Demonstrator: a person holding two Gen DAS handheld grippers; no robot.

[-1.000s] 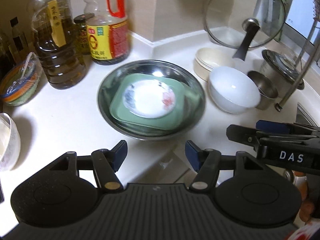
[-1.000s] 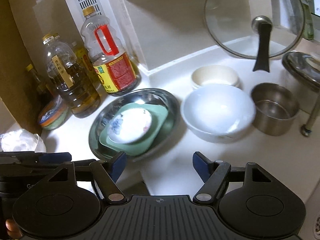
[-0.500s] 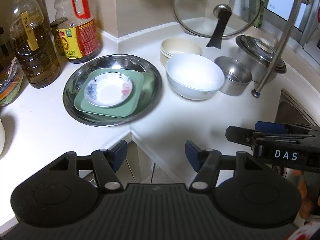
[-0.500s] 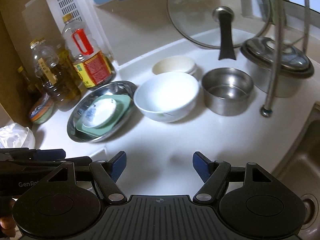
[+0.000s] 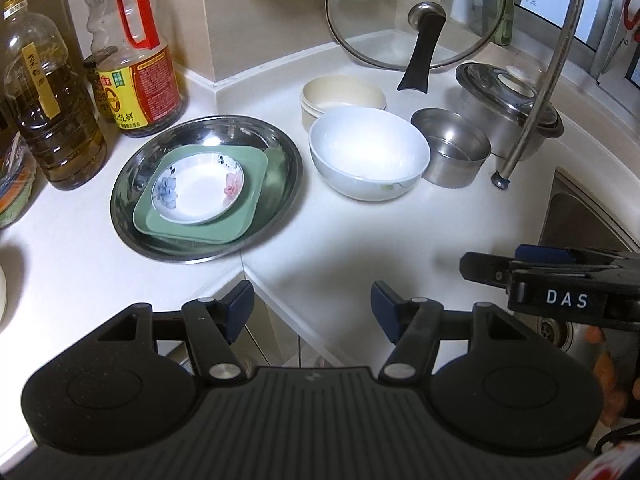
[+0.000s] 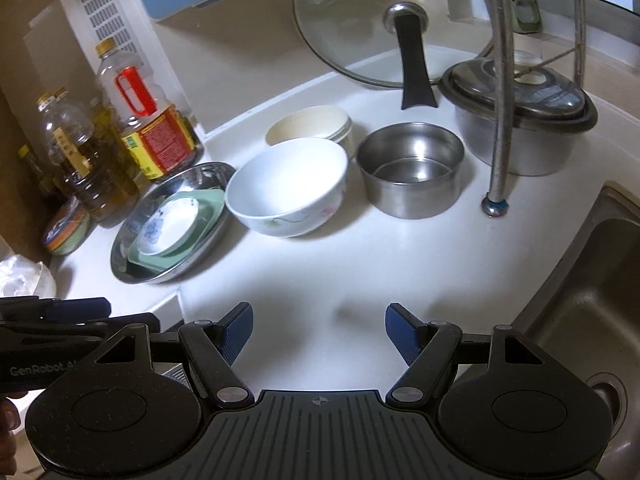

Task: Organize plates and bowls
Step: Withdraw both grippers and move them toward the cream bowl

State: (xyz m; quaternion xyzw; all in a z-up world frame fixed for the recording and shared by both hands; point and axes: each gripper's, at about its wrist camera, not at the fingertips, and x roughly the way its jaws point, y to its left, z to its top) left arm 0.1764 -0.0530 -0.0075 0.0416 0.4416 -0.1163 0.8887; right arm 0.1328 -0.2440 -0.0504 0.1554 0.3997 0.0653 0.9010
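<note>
**On the corner counter: dishware and both grippers**

On the white countertop (image 5: pixel 360 248), from left to right:

- Steel round tray (image 5: pixel 132 184), holding a green square plate (image 5: pixel 256 184); on that plate sits a small floral saucer (image 5: pixel 198 188). Three pieces nested, the saucer uppermost.
- White bowl (image 5: pixel 368 152), upright, just right of the tray and apart from it.
- Cream bowl (image 5: pixel 340 94), behind the white bowl, close to it; contact cannot be told.
- Small steel pot (image 5: pixel 452 148), open, right of the white bowl.
- Lidded steel pot (image 5: pixel 504 112), behind the small one.
- Glass lid (image 5: pixel 416 12), leaning against the corner wall on its black handle.
- Two oil bottles: one with a red handle (image 5: pixel 136 56), one with dark oil (image 5: pixel 44 92), behind and left of the tray.
- Flexible metal hose (image 6: pixel 500 92), its end resting on the counter by the sink (image 6: pixel 592 280).

Grippers:

- Left gripper (image 5: pixel 312 308): jaws spread apart, nothing between them, held over the counter's front edge, well apart from the tray.
- Right gripper (image 6: pixel 320 332): jaws likewise spread and empty, over bare counter in front of the white bowl, near the sink.
</note>
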